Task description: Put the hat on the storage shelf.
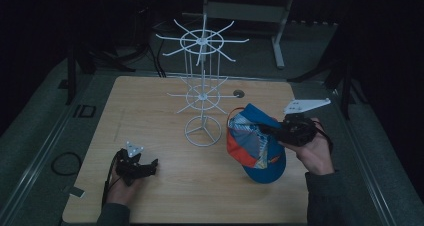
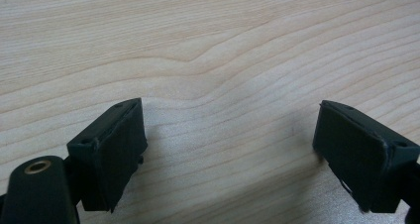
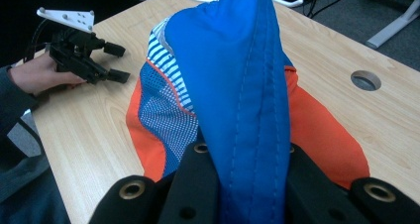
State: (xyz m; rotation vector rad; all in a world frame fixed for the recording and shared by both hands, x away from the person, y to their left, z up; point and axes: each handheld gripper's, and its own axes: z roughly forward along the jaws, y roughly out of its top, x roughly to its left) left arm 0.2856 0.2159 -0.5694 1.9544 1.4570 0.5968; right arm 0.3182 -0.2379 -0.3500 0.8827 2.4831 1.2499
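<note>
Your right gripper [image 1: 267, 129] is clamped on the blue fabric edge of a blue-and-orange cap [image 1: 255, 146]; in the right gripper view the cap [image 3: 237, 85] is pinched between the jaws, its striped and mesh lining facing out. The cap sits at the right front of the wooden table [image 1: 150, 106], its lower end on or just above the tabletop; which, cannot be told. A white wire display rack [image 1: 202, 86] stands just left of the cap, near the table's middle. Your left gripper [image 1: 150, 166] rests low at the left front, jaws spread wide, holding nothing, with bare wood between them [image 2: 228, 149].
</note>
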